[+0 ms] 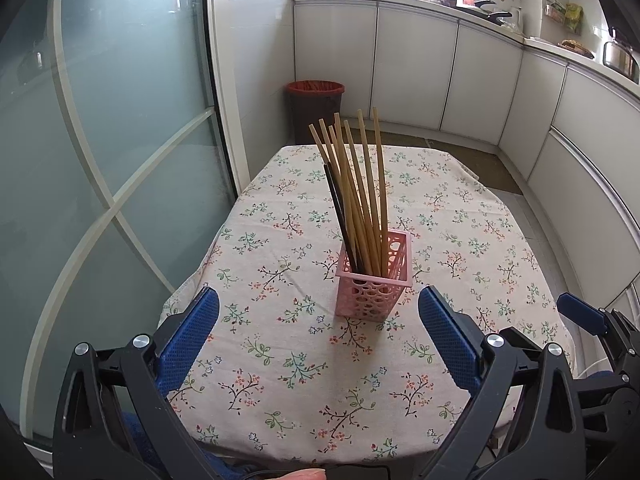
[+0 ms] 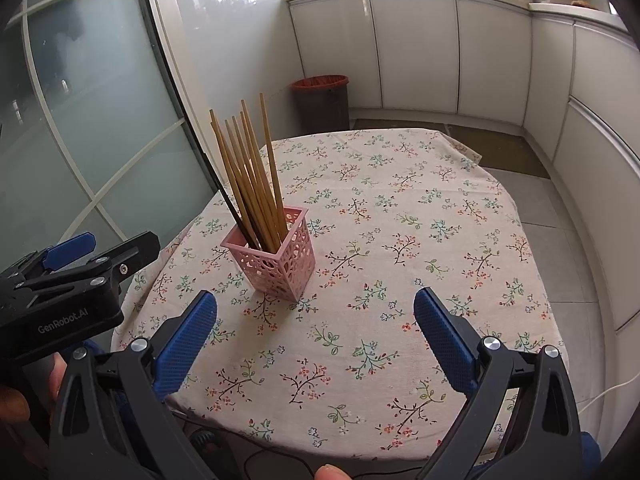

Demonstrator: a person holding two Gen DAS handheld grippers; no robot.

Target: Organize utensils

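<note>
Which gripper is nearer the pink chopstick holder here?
Left, narrowly. The left gripper sits open directly behind the pink chopstick holder, lined up with it. The right gripper, also open, is off to the holder's right and slightly farther back.

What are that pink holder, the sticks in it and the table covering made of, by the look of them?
The pink holder looks like moulded plastic: even colour, thin walls pierced with round holes. The tan chopsticks seem bamboo or wood, matt and pale; the one dark chopstick could be lacquered wood or plastic. The tablecloth is printed fabric, apparently, with soft folds at its edges.
</note>
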